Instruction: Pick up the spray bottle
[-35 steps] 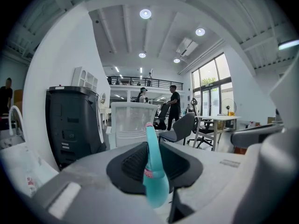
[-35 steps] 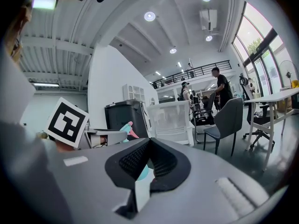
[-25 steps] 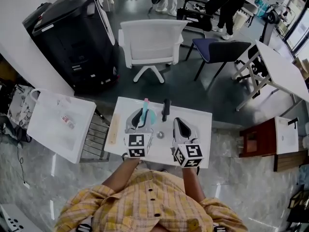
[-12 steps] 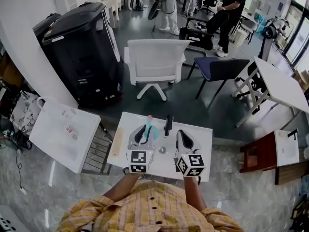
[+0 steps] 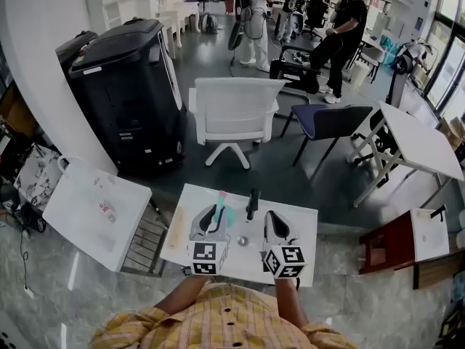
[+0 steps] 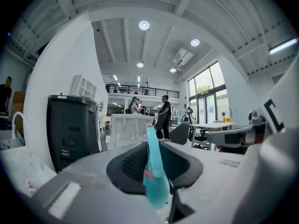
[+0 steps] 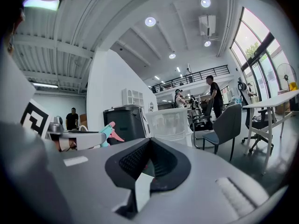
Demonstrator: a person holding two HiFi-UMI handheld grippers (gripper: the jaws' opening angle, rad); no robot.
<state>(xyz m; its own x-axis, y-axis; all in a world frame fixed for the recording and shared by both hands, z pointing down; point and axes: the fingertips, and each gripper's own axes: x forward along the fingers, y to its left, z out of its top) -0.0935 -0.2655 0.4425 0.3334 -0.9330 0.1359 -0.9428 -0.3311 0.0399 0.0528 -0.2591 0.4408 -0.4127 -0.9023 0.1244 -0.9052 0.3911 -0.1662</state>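
The teal spray bottle (image 5: pixel 227 215) with a pink tip sits between the jaws of my left gripper (image 5: pixel 211 211), over the small white table (image 5: pixel 294 220). In the left gripper view the bottle (image 6: pixel 155 181) stands upright and both pads press on it, so the left gripper (image 6: pixel 154 148) is shut on it. The right gripper (image 5: pixel 270 217) hovers beside it to the right, shut with nothing in it. In the right gripper view the jaw tips of the right gripper (image 7: pixel 149 143) meet, and the bottle's head (image 7: pixel 110 130) shows at the left.
A black elongated object (image 5: pixel 252 203) and a small round item (image 5: pixel 243 241) lie on the table. A wooden strip (image 5: pixel 173 227) lies along its left edge. Beyond stand a white chair (image 5: pixel 236 111), a black cabinet (image 5: pixel 123 86) and a white bag (image 5: pixel 94 209). People stand far back.
The left gripper has risen slightly with the bottle still in it. The right gripper has kept still. The head view has tilted up a little.
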